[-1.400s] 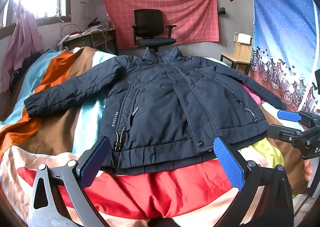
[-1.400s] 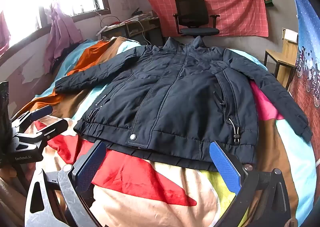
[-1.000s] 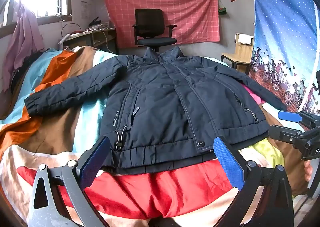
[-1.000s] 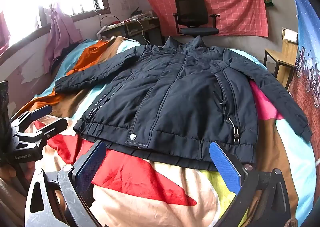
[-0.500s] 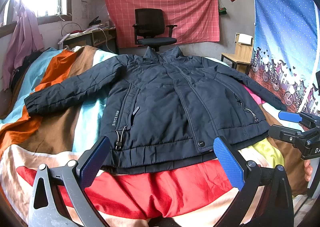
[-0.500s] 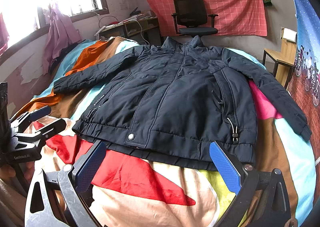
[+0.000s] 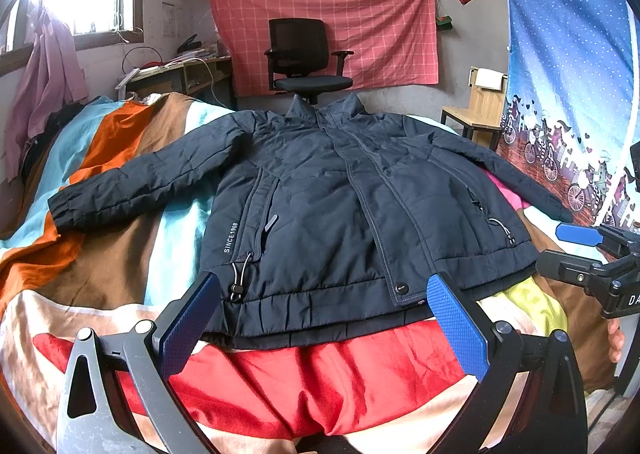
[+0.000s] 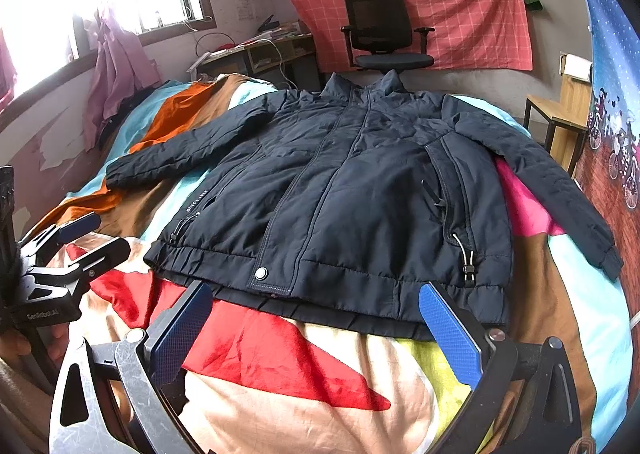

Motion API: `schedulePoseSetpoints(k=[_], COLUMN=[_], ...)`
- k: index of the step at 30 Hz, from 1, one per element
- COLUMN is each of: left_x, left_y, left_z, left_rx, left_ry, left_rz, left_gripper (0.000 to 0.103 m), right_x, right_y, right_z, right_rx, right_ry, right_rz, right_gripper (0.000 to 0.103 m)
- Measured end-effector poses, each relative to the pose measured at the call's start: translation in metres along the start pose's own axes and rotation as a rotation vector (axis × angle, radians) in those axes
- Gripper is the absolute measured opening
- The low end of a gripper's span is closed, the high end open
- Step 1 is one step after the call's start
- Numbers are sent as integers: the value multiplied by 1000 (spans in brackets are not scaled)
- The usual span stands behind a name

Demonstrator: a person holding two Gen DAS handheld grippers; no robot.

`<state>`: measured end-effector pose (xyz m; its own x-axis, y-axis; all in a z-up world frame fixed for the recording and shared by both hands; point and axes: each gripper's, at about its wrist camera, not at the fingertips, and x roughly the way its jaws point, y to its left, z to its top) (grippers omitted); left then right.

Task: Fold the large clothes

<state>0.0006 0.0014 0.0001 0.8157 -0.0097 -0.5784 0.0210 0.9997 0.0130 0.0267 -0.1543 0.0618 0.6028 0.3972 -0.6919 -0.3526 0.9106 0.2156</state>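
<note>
The jacket lies flat on the blanket ahead of my grippers, collar far, hem near me, both sleeves spread sideways. My left gripper and right gripper hover level just before the hem, fingers wide apart, holding nothing. A chair stands behind the collar.

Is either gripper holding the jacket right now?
No, the left gripper and right gripper both hang open short of the jacket hem.

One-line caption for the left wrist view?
Open left gripper hovers before a dark jacket spread flat on a striped blanket.
</note>
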Motion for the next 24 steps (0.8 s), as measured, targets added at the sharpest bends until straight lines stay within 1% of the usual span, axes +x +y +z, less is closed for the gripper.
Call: schedulePoseSetpoints(k=[24], left_x=[0], left_y=[2], left_z=[1], left_rx=[1], left_ry=[-1], left_rz=[1], left_gripper=[101], right_x=[2], right_y=[2], right_z=[-1], right_rx=[2], right_ry=[1], right_rz=[-8], right_gripper=[103])
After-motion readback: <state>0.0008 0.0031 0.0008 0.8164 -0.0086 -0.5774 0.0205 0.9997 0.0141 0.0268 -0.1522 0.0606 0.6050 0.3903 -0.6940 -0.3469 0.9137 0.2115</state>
